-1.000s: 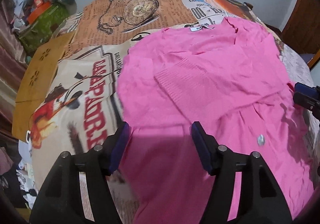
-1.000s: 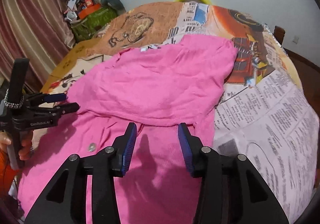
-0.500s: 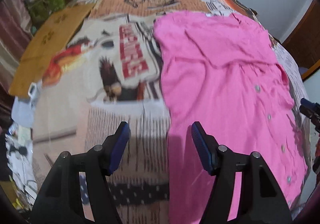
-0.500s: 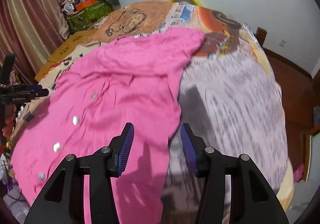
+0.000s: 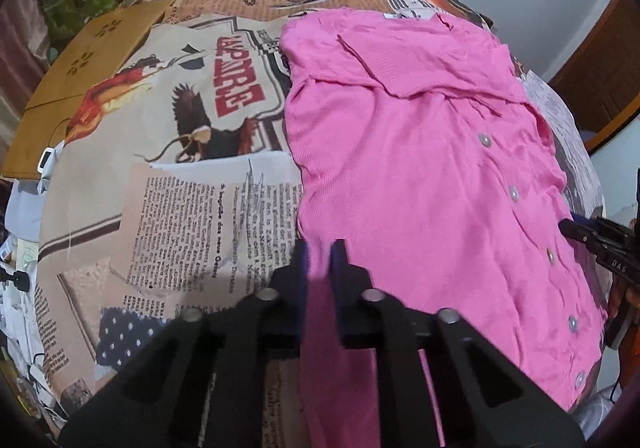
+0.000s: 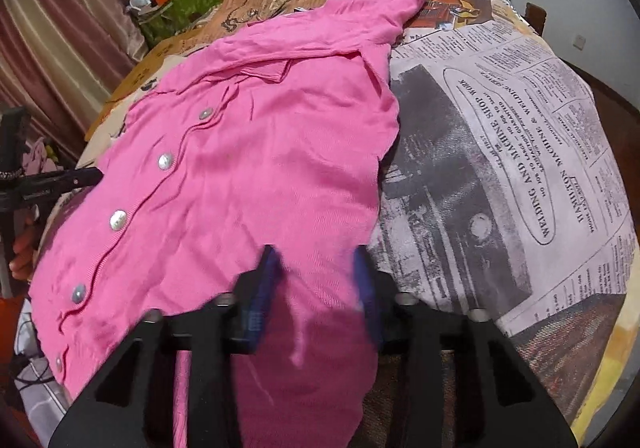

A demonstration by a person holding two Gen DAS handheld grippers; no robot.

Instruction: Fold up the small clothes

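Up close, the left gripper (image 5: pixel 322 260) is matte black plastic, four angular struts fanning back from the jaws, each capped by a round silver screw head, with dark blue ribbed pads on the inner finger faces. The right gripper (image 6: pixel 316 276) is the same build: black frame, silver screws, blue pads. At the left gripper's far right, its twin's side shows white lettering, and an orange sleeve (image 5: pixel 628 352) shows just below it.
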